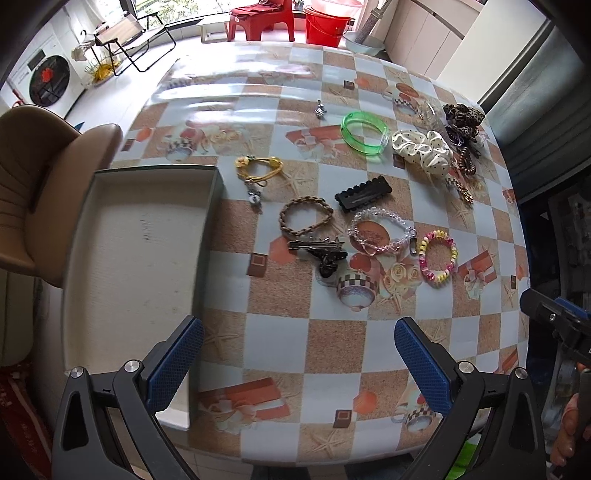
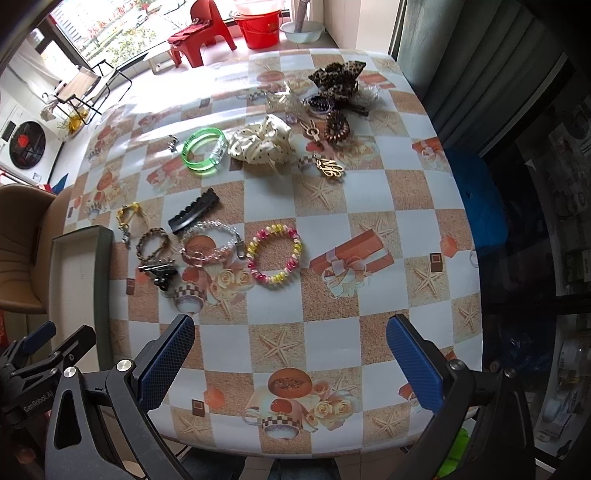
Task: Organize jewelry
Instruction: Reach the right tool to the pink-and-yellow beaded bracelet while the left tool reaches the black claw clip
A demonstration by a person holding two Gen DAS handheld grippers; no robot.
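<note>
An empty grey box lid (image 1: 147, 258) lies at the table's left side, seen edge-on in the right wrist view as a tray (image 2: 99, 280). Scattered right of it are a brown braided bracelet (image 1: 304, 216), a yellow cord bracelet (image 1: 260, 168), a black hair clip (image 1: 364, 194), a clear bead bracelet (image 1: 380, 230), a pink-yellow bead bracelet (image 2: 275, 254), a green bangle (image 2: 203, 151) and a cream scrunchie (image 2: 264, 144). My left gripper (image 1: 299, 362) hovers open over the near table edge beside the box. My right gripper (image 2: 290, 363) is open too, holding nothing.
A leopard scrunchie (image 2: 336, 81), a brown coil tie (image 2: 336, 127) and a gold pendant (image 2: 328, 168) lie at the far right. A tan chair (image 1: 44, 184) stands left of the table. Red stool (image 1: 262, 18) and red bucket (image 1: 327, 24) sit beyond the far edge.
</note>
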